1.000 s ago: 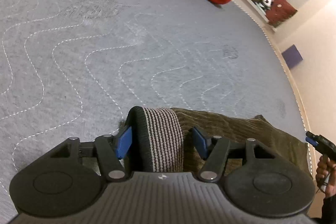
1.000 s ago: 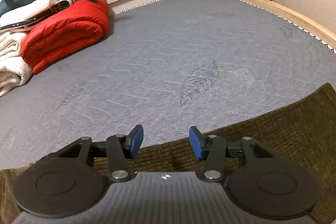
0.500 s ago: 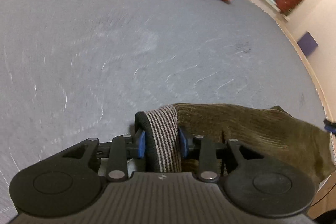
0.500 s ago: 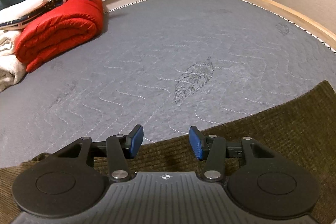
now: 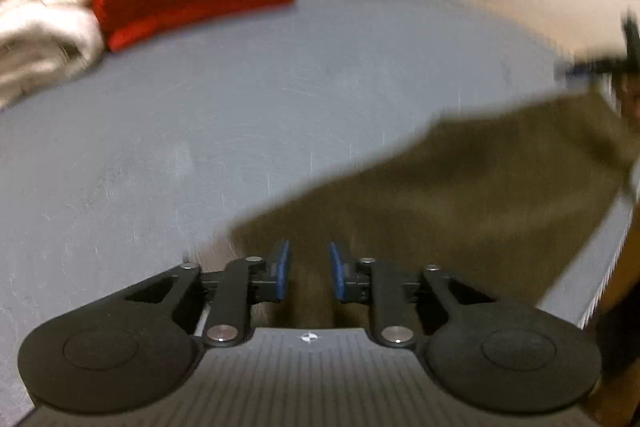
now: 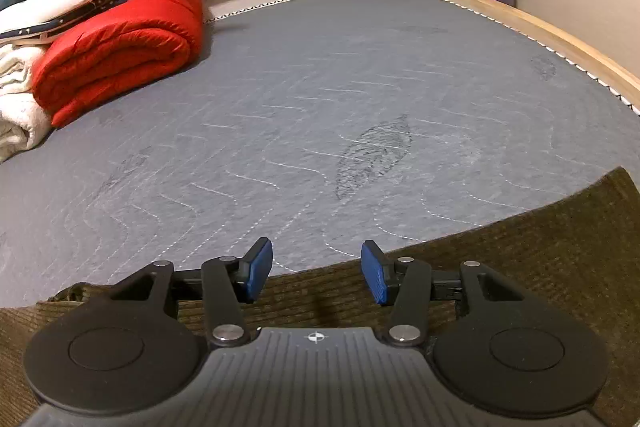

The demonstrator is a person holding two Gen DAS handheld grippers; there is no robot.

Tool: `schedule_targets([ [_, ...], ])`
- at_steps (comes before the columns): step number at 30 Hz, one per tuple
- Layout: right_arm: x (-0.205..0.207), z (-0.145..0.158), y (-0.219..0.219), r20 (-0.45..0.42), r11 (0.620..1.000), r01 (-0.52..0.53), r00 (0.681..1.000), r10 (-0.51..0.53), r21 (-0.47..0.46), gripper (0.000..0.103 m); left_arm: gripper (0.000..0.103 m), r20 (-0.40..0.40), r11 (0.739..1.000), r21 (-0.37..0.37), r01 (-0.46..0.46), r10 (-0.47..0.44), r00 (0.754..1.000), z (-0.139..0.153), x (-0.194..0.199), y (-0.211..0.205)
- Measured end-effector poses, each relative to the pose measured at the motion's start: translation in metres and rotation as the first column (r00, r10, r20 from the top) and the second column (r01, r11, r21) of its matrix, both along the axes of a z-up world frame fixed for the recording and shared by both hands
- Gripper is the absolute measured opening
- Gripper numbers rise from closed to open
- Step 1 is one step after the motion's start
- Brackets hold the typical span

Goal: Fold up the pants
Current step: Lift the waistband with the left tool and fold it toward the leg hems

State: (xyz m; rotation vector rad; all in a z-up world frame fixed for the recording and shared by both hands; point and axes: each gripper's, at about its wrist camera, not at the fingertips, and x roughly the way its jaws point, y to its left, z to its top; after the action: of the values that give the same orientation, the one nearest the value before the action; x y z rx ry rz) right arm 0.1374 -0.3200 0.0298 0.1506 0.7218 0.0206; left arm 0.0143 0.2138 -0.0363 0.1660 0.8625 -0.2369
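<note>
**Left gripper clamps the pants, right one gapes**

The left gripper (image 5: pixel 308 269), its jaws just closing, pinches the olive pants (image 5: pixel 460 195), which trail toward 2 o'clock over the grey mattress (image 5: pixel 200 115). The right gripper (image 6: pixel 316 273) hovers spread above the cloth, gripping nothing.

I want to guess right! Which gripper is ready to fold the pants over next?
Probably the left gripper: its jaws have just been closing on the pants cloth between them. The right gripper hangs open above the pants, gripping nothing.
</note>
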Motion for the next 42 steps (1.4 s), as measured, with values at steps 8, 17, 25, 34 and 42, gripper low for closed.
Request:
schedule_targets([
  [8, 0.001, 0.004, 0.014, 0.015, 0.999, -0.048, 0.999, 0.048, -0.021, 0.052, 0.013, -0.03, 0.971, 0.215, 0.105, -0.101, 0.994, -0.027, -0.03, -0.002],
  [17, 0.002, 0.001, 0.025, 0.009, 0.997, -0.073, 0.997, 0.074, -0.034, 0.053, 0.015, -0.136, 0.893, 0.198, 0.405, -0.384, 0.913, -0.051, -0.052, -0.036],
  [25, -0.008, 0.008, 0.002, 0.028, 0.999, -0.026, 0.999, 0.027, -0.025, 0.06, 0.026, 0.052, 0.93, 0.073, 0.361, -0.365, 0.93, -0.001, -0.051, -0.043],
  [34, -0.031, 0.009, -0.068, 0.044, 0.991, 0.133, 0.99, -0.133, 0.001, 0.062, 0.033, 0.112, 0.968, 0.015, 0.25, -0.25, 0.962, 0.017, 0.006, -0.089],
  [42, -0.071, -0.004, -0.174, 0.026, 0.901, 0.42, 0.905, -0.425, 0.111, 0.062, 0.033, -0.068, 0.966, 0.182, 0.185, -0.175, 0.982, -0.039, 0.063, -0.127],
])
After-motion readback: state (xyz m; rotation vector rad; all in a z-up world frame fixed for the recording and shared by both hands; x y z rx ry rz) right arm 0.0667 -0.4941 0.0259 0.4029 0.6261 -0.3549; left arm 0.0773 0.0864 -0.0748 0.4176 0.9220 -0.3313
